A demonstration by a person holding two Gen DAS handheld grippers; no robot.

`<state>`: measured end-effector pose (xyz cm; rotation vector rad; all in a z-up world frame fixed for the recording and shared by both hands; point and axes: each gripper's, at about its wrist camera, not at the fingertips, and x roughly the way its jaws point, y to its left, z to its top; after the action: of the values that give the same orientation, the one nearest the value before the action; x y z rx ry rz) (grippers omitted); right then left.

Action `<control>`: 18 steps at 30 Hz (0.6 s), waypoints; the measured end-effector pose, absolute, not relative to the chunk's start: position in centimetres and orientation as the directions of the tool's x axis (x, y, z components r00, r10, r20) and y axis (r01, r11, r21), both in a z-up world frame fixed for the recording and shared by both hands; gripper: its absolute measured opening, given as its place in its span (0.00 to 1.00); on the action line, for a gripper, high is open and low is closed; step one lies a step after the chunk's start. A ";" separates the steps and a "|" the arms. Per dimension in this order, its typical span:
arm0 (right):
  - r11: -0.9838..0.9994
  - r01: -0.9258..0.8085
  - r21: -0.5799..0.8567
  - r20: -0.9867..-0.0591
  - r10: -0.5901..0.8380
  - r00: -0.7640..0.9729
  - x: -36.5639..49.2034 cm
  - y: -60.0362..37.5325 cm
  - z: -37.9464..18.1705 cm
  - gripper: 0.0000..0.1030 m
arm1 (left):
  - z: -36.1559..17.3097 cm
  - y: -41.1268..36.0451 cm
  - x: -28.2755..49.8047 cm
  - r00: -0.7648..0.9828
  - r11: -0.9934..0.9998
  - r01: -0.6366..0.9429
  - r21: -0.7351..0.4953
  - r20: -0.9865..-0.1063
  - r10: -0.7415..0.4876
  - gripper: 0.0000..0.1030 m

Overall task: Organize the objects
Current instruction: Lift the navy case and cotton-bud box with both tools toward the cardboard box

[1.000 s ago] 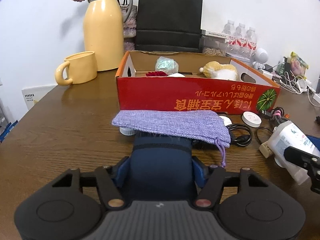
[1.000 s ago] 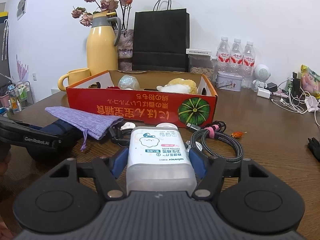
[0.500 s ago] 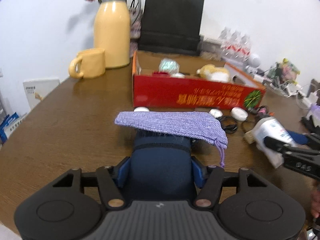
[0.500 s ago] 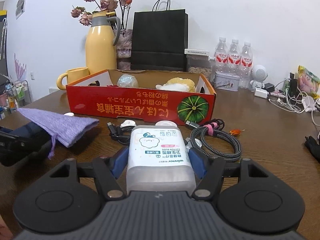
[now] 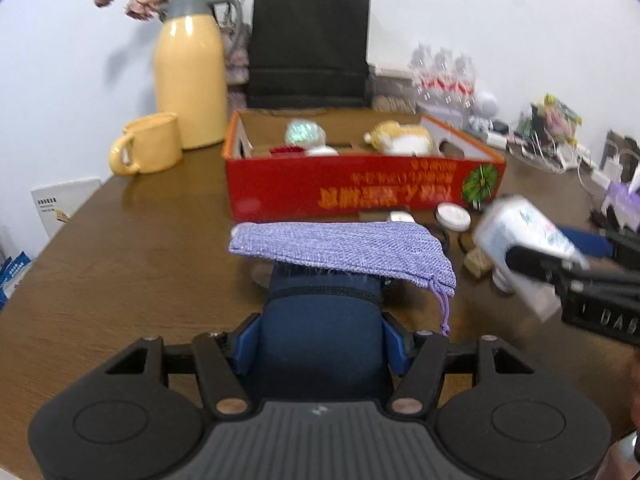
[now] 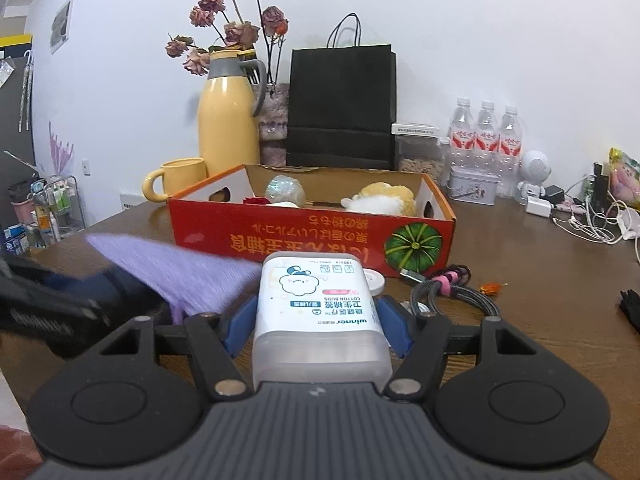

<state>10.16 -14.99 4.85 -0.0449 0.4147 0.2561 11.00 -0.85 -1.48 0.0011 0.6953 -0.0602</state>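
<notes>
The left gripper (image 5: pixel 320 344) is clenched on a dark blue pouch (image 5: pixel 320 328), its blue pads pressed against both sides, and a purple drawstring bag (image 5: pixel 340 250) lies loose across the pouch's far end. The right gripper (image 6: pixel 316 324) is clamped on a white box of cotton buds (image 6: pixel 316 304). Both loads sit just in front of the red cardboard box (image 6: pixel 312 240), on its near side, while a plush toy (image 6: pixel 380 200) and a shiny ball (image 6: pixel 285 189) already lie inside it.

The step in hand looks like carrying both items over the box's near wall and setting them down inside. To do it well, the left hand should keep the pouch level, since the purple bag only rests on top and could slide off with a tilt or a jerk. Each load needs to rise clear of the box's front rim before moving in. The free floor lies toward the box's near side, in front of the toy, so that is the spot to aim for. The cable coil (image 6: pixel 456 292), just right of the cotton buds, is best avoided.
</notes>
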 end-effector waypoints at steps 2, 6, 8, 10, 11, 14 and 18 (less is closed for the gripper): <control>0.961 -0.276 0.014 -0.410 0.257 0.875 10.7 -14.5 4.9 0.65 | -2.2 -1.5 11.2 0.756 0.996 0.086 -0.009 -0.651 -0.071 0.59; 0.946 -0.324 0.013 -0.446 0.296 0.845 12.5 -12.9 4.4 0.65 | -3.1 -2.5 11.2 0.753 0.993 0.117 0.026 -0.654 -0.072 0.59; 0.942 -0.336 0.001 -0.477 0.296 0.828 13.5 -12.2 3.9 0.65 | -3.2 -2.5 11.1 0.758 0.991 0.127 0.031 -0.648 -0.077 0.59; 0.939 -0.344 -0.017 -0.499 0.290 0.816 14.0 -11.6 3.4 0.65 | -3.3 -2.1 11.1 0.760 0.992 0.123 0.020 -0.644 -0.081 0.59; 0.937 -0.347 -0.025 -0.499 0.289 0.817 14.0 -11.4 3.3 0.65 | -3.3 -1.9 11.1 0.762 0.993 0.117 0.018 -0.643 -0.079 0.59; 0.935 -0.351 -0.053 -0.498 0.280 0.821 13.8 -10.9 3.1 0.65 | -3.1 -1.1 11.0 0.766 0.995 0.099 0.006 -0.639 -0.072 0.59; 0.934 -0.349 -0.072 -0.495 0.271 0.826 13.7 -10.7 3.1 0.65 | -2.4 0.3 10.5 0.783 0.998 0.064 -0.004 -0.620 -0.053 0.59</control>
<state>13.66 -10.66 3.10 -0.1619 0.5002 0.3309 10.46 0.32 -2.37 0.0172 0.6680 -0.0628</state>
